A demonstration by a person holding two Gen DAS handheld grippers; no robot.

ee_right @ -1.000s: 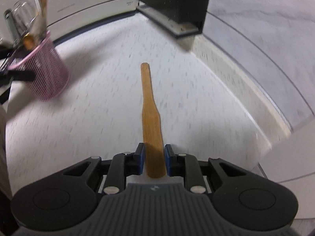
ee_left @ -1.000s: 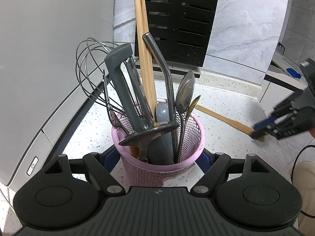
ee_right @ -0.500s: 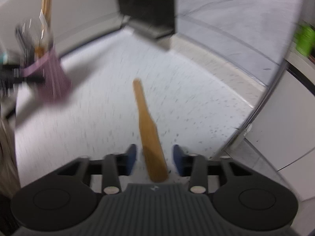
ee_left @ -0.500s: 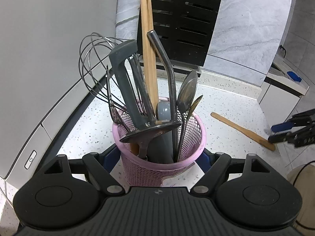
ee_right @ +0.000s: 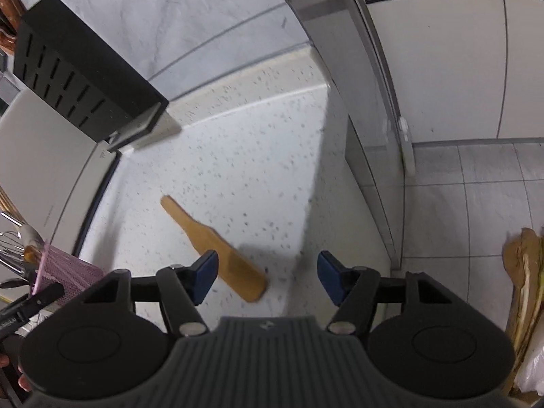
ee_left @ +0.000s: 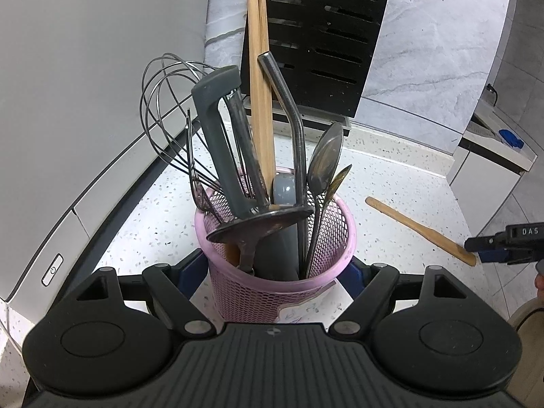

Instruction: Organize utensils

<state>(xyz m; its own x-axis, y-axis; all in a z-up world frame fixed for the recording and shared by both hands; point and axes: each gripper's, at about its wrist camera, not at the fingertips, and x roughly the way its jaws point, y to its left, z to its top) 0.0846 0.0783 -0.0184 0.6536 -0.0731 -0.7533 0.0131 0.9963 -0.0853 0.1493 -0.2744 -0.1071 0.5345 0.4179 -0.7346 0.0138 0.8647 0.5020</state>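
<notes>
The wooden spatula (ee_right: 217, 248) lies flat on the speckled white countertop (ee_right: 244, 156), near its front corner. Its long axis runs diagonally in the right wrist view: the narrow handle end points up and left toward the black knife block (ee_right: 81, 68), and the broad blade end points down and right toward the counter edge. The blade lies between the blue pads of the right gripper (ee_right: 267, 280), closer to the left-hand pad (ee_right: 204, 277), and neither pad presses on it. The jaws have just been opening and stand wide apart, with the spatula loose on the counter. That gripper points steeply down at the counter corner.

In the left wrist view the spatula (ee_left: 421, 231) is off to the right of the pink mesh utensil holder (ee_left: 275, 272), well apart from it. The left gripper (ee_left: 275, 273) clamps the holder from both sides. Standing in the holder are a wire whisk (ee_left: 170, 112), wooden chopsticks (ee_left: 260, 85), a bent metal straw (ee_left: 289, 112) and spoons (ee_left: 326, 156).
</notes>
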